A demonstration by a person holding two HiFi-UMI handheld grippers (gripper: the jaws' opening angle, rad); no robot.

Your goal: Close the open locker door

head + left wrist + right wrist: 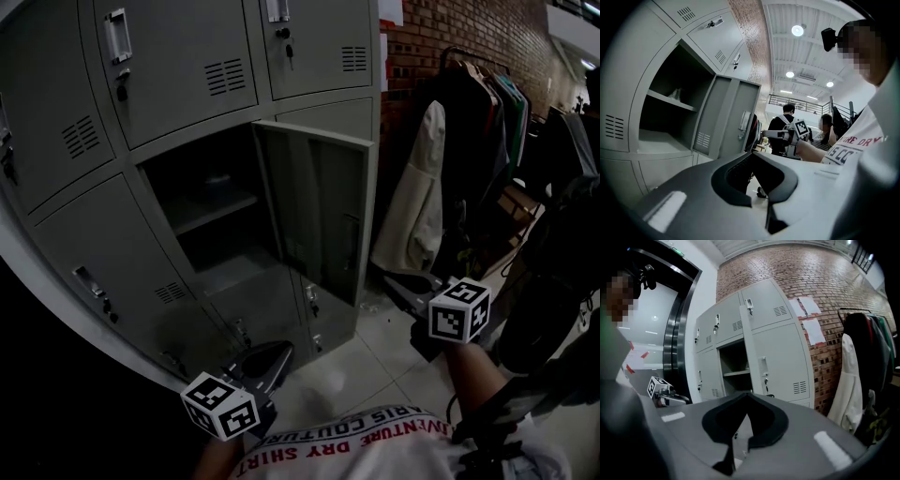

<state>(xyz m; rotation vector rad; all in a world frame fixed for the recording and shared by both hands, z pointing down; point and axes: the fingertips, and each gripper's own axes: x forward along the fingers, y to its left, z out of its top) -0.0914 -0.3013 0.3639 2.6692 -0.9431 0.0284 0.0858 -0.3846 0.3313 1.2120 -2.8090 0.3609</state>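
1. The locker door (319, 211) stands open. It is swung well out from its compartment (202, 202) in the grey locker bank (169, 66). In the head view its inner face is turned toward you and its free edge lies to the right.
2. One shelf (214, 208) shows inside the compartment. The interior is too dark to tell what rests on it.
3. The other doors of the bank that are in view are closed, each with a handle and vent slots.
4. You hold your left tool (279, 351) low, in front of the bottom lockers (258, 305) and below the open compartment, well apart from the door. The left gripper view shows its jaws brought together with nothing between them.
5. Your right tool (394, 281) is to the right of the door's free edge, level with the door's lower part. It is near the door but not touching it. The right gripper view shows its jaws closed and empty as well.
6. A brick wall (450, 42) runs to the right of the bank. A clothes rack (483, 70) stands in front of it, and a white garment (417, 197) hangs nearest the lockers.
7. The floor (361, 370) under both tools is pale tile.
8. In the left gripper view a person (786, 126) stands in the background beyond the door, with their back to you.
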